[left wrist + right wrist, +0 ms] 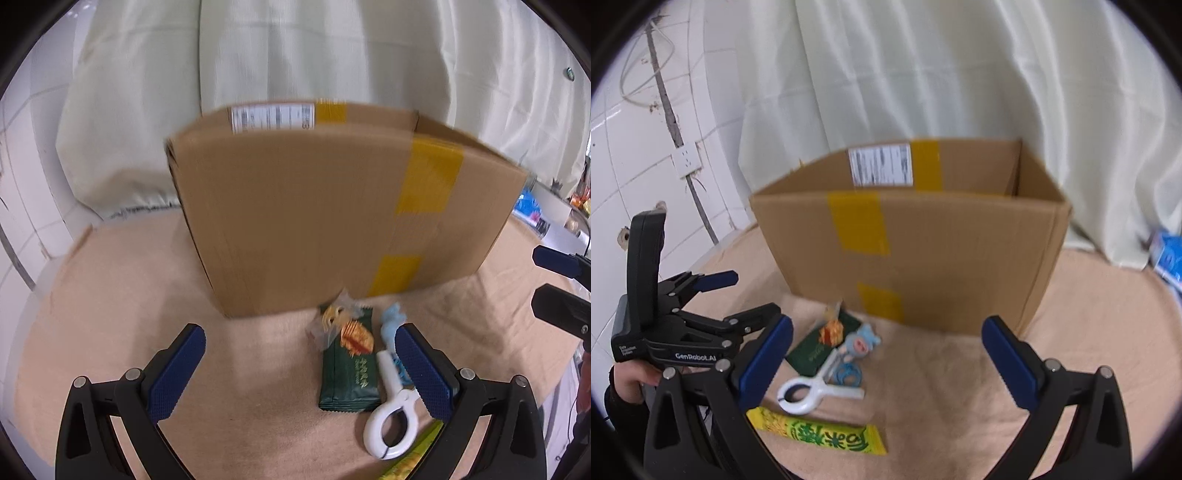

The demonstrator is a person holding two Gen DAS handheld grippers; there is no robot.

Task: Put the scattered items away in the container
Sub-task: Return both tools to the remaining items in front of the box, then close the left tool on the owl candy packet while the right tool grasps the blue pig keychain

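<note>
On the tan cloth, before the box: every visible item lies loose, near one another.
Container: cardboard box (916, 236) stands open-topped at the back; its floor is hidden, so I cannot tell what it holds.
Left to tidy: dark green snack packet (349, 373), clear candy wrapper (332, 321), white clip (391, 413), blue pig figure (862, 341), blue ring (847, 373), yellow-green bar (816, 432).
Left gripper (301, 369): jaws spread wide, holding nothing, packet between them.
Right gripper (886, 360): jaws spread, empty, above the pile.
Progress: seemingly at the start; no pick made.
</note>
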